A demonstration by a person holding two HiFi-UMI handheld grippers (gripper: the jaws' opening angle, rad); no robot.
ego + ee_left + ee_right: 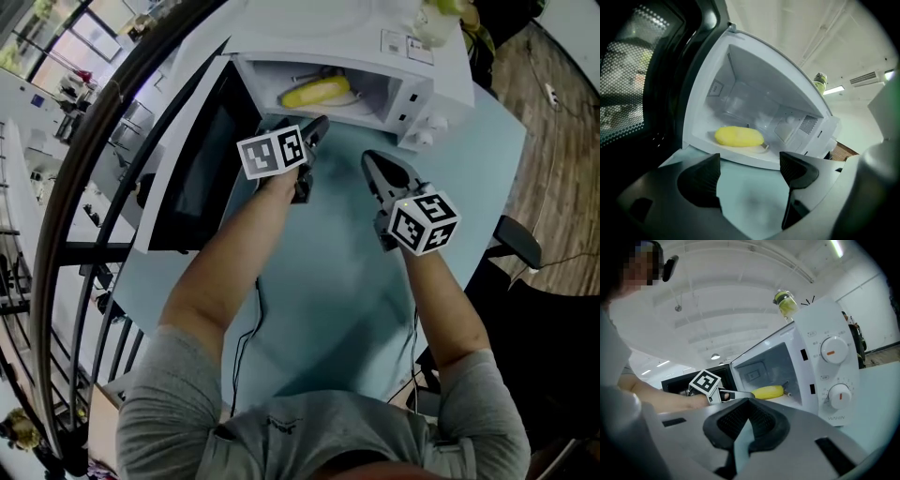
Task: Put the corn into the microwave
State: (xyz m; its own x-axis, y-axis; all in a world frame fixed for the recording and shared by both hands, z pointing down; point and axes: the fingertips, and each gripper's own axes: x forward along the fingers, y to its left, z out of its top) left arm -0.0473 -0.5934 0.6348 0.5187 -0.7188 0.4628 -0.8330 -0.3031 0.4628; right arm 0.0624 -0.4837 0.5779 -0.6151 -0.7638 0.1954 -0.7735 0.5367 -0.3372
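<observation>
The pale blue desk (328,281) carries a white microwave (281,37) at its far edge. The microwave's dark-windowed door (202,164) is swung wide open to the person's left. Two round knobs (829,351) sit on the control panel to the right of the opening, and a small jar (785,303) stands on top.

The left claw (314,127) hovers just outside the mouth of the microwave and points into it. Its jaws are apart with nothing between them; only the desk top and the cavity show through the gap. The right claw (375,161) is held over the desk, just beside the left and clear of the microwave. Its pads are pressed together and grip nothing.

The corn (316,92), a yellow cob, lies on its side on the floor of the cavity, near the front and free of both claws.

With the corn inside and neither claw holding it, the placing step looks done. What is left, if anything, is to draw the left claw away from the opening. Shutting the door would mean reaching round its outer face and swinging it closed, with both claws out of its path.
</observation>
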